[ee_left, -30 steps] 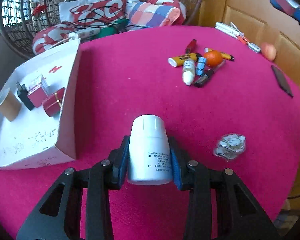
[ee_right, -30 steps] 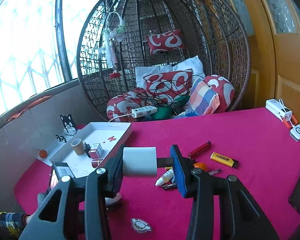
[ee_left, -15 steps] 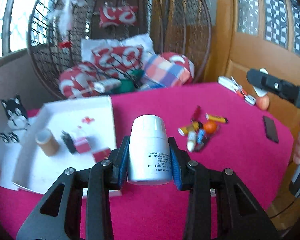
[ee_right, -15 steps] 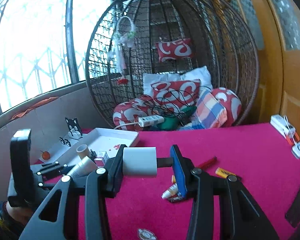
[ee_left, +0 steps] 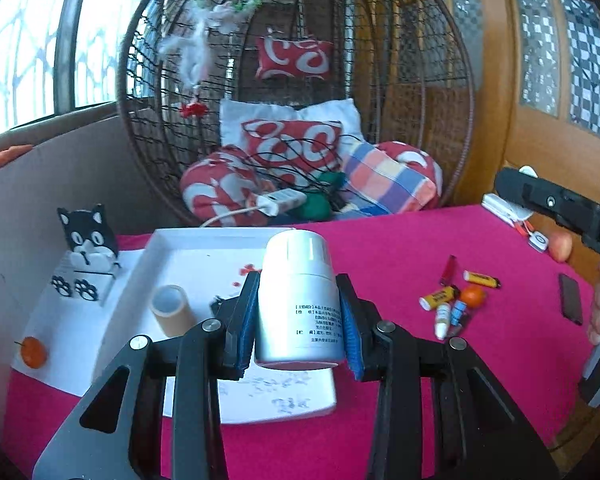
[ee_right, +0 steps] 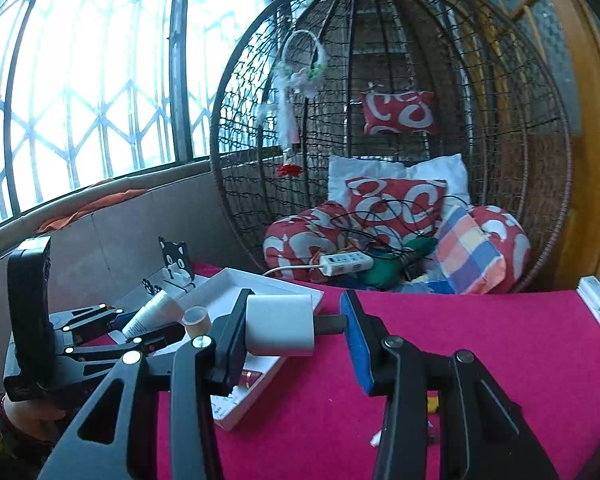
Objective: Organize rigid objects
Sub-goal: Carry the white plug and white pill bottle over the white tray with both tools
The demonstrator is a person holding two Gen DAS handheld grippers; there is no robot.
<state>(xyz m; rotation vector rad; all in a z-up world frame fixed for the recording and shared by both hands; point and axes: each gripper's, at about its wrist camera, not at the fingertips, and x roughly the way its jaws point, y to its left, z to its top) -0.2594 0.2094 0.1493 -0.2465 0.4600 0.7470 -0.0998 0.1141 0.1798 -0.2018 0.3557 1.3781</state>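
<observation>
**Inspector:** Your left gripper [ee_left: 300, 320] is clamped on a white pill bottle [ee_left: 298, 304], cap up, printed label facing the camera. Both blue pads press its sides. You hold it in the air over the near part of the white tray [ee_left: 160, 248], clear of the tray floor.

**Operator:** And the right one?

**Inspector:** Your right gripper [ee_right: 296, 332] stands with its jaws apart and grips nothing. A white cylinder [ee_right: 280, 324] sits fixed against its left finger; the blue right pad [ee_right: 356, 344] is bare. It hangs over the pink tablecloth [ee_right: 480, 340] beside the tray's right wall.

**Operator:** Tray contents?

**Inspector:** A roll of tan tape [ee_left: 170, 310] stands upright inside, left of your bottle. A small dark item lies behind your left finger; I cannot tell what it is.

**Operator:** Remaining loose items?

**Inspector:** On the cloth to your right: a red lighter [ee_left: 447, 270], a yellow lighter [ee_left: 481, 279], a small orange [ee_left: 473, 295], a yellow tube [ee_left: 438, 298] and a white dropper bottle [ee_left: 442, 320], bunched together, well apart from the tray. A black phone [ee_left: 571, 298] lies further right
</observation>
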